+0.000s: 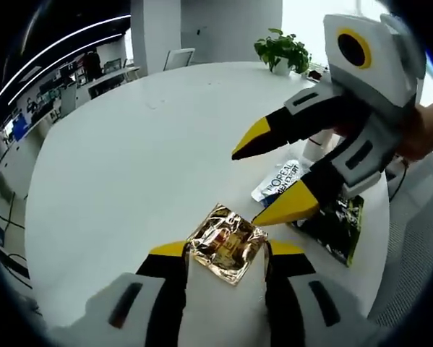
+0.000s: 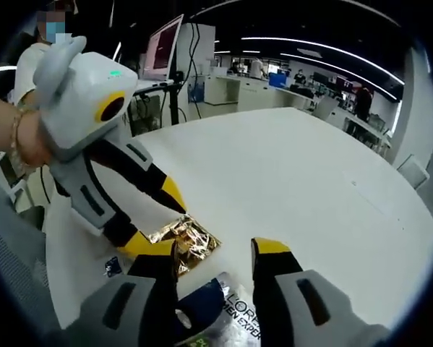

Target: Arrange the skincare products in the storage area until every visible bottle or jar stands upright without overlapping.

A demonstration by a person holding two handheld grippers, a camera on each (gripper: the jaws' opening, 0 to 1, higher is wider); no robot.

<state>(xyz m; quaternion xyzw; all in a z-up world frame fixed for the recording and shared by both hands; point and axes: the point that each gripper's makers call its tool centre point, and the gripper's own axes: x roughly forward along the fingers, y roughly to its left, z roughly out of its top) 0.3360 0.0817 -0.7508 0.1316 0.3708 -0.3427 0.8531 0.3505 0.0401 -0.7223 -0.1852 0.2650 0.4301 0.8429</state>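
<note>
A crinkled gold foil packet lies on the white round table. The yellow tips of my left gripper stand open on either side of it, close to its edges. My right gripper comes in from the right with its jaws spread wide, the lower tip just beyond the packet. In the right gripper view the gold packet sits just ahead of my open right gripper, with the left gripper straddling it. A white and blue L'Oreal sachet lies beside it.
A dark green and black packet lies at the table's near right edge. A white bottle shows partly behind the right gripper. A potted plant stands at the far edge. A small blue scrap lies near the table edge.
</note>
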